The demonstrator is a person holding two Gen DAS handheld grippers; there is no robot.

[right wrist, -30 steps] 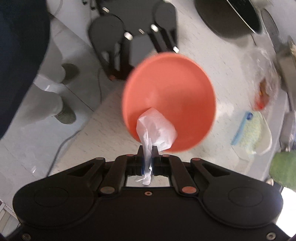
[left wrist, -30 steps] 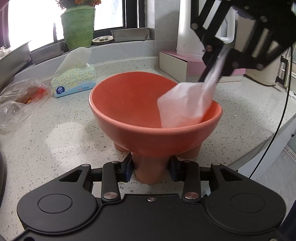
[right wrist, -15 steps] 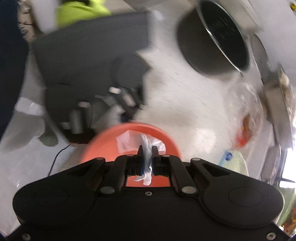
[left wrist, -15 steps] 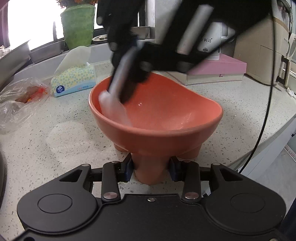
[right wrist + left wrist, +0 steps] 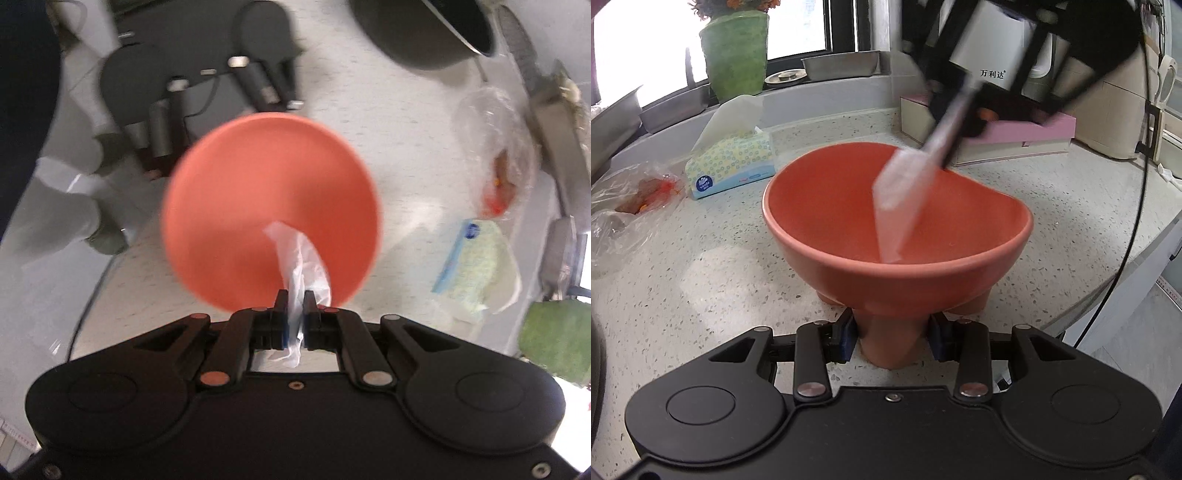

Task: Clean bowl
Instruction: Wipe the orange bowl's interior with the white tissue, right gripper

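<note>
The orange bowl [image 5: 897, 236] is standing on the speckled surface [image 5: 701, 288] at the centre of the left wrist frame. The left claw [image 5: 892, 338] is clamping one of its feet at the lower middle, likely to stop it sliding. From the upper right, the right claw [image 5: 294, 314] is pinching a white tissue [image 5: 301, 258] and trailing it down inside the bowl, so the loose end is doing the wiping.

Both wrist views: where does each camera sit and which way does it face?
Left wrist: low at counter height, level, facing the bowl; own left gripper clamps its foot; right gripper overhead.
Right wrist: above, facing down into the bowl; own right gripper pinches the tissue; the person's legs show.
Shared: bowl, tissue, tissue box.
</note>
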